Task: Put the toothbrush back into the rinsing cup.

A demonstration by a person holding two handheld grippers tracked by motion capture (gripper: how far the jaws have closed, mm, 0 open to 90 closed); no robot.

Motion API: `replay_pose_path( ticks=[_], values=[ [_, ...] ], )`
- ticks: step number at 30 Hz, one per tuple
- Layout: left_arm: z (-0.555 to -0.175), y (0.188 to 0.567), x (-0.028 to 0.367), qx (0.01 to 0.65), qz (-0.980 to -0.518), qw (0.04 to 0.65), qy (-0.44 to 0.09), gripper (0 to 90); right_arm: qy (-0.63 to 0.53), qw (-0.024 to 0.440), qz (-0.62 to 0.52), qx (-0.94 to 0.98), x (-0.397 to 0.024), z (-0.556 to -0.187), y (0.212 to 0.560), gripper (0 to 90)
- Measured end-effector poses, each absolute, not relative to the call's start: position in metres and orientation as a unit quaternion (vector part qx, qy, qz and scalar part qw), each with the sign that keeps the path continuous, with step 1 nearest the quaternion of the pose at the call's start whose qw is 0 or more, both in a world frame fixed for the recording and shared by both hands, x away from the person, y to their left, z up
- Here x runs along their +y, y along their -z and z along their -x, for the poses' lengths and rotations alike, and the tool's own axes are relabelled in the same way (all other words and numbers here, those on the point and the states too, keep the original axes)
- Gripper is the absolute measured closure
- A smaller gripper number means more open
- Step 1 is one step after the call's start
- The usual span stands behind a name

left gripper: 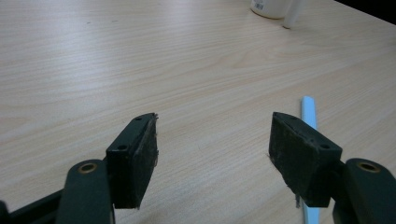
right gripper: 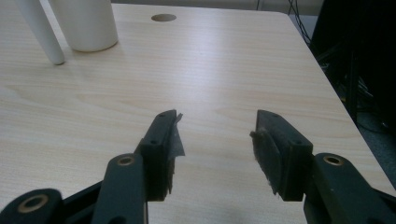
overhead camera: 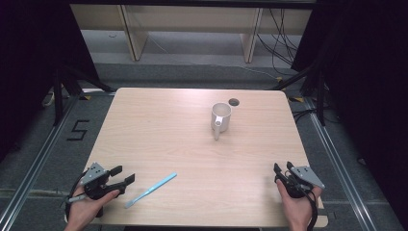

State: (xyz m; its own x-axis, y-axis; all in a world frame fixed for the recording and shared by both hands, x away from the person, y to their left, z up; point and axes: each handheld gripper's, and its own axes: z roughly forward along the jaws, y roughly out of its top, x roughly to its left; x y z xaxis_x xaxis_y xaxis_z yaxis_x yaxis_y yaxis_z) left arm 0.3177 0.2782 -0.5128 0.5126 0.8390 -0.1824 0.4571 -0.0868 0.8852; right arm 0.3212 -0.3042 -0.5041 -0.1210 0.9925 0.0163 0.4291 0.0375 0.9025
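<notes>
A white mug (overhead camera: 221, 116) stands upright toward the far middle of the wooden table (overhead camera: 163, 139), with a long white handle reaching toward me. A light blue toothbrush (overhead camera: 151, 189) lies flat near the front left. My left gripper (overhead camera: 123, 176) rests at the front left corner, open and empty, just left of the toothbrush. In the left gripper view the toothbrush (left gripper: 308, 112) lies beside and partly behind the right jaw. My right gripper (overhead camera: 283, 168) sits at the front right edge, open with nothing between its jaws. The mug (right gripper: 84, 23) stands far off in the right gripper view.
A round cable hole (overhead camera: 234, 101) is cut in the table just behind the mug. Wooden furniture legs and cables stand on the floor beyond the table. Dark curtains hang on both sides. A floor mark reading 5 (overhead camera: 78, 130) lies to the left.
</notes>
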Motion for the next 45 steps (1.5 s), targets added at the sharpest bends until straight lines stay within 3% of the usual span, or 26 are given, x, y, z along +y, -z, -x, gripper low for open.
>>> replay_pose_path(
  ticks=[10,18,25,27,33,45],
  values=[
    [-0.322,0.499,0.264,0.443,-0.742,0.470,-0.182,32.8,-0.388,0.353,-0.557,0.644,-0.301,-0.324,0.497,50.5],
    [-0.329,0.477,0.243,0.390,-0.799,0.428,-0.159,36.9,-0.386,0.345,-0.562,0.645,-0.294,-0.320,0.490,50.0],
    [-0.340,0.466,0.220,0.327,-0.876,0.331,-0.127,39.2,-0.382,0.356,-0.548,0.653,-0.298,-0.320,0.487,49.4],
    [-0.344,0.464,0.214,0.316,-0.891,0.307,-0.110,41.5,-0.386,0.340,-0.564,0.646,-0.295,-0.318,0.487,49.4],
    [-0.353,0.462,0.200,0.301,-0.916,0.252,-0.082,49.8,-0.382,0.348,-0.552,0.655,-0.298,-0.320,0.486,49.1],
    [-0.367,0.461,0.167,0.295,-0.943,0.149,-0.043,57.3,-0.386,0.335,-0.556,0.656,-0.295,-0.321,0.485,48.4]
  ],
)
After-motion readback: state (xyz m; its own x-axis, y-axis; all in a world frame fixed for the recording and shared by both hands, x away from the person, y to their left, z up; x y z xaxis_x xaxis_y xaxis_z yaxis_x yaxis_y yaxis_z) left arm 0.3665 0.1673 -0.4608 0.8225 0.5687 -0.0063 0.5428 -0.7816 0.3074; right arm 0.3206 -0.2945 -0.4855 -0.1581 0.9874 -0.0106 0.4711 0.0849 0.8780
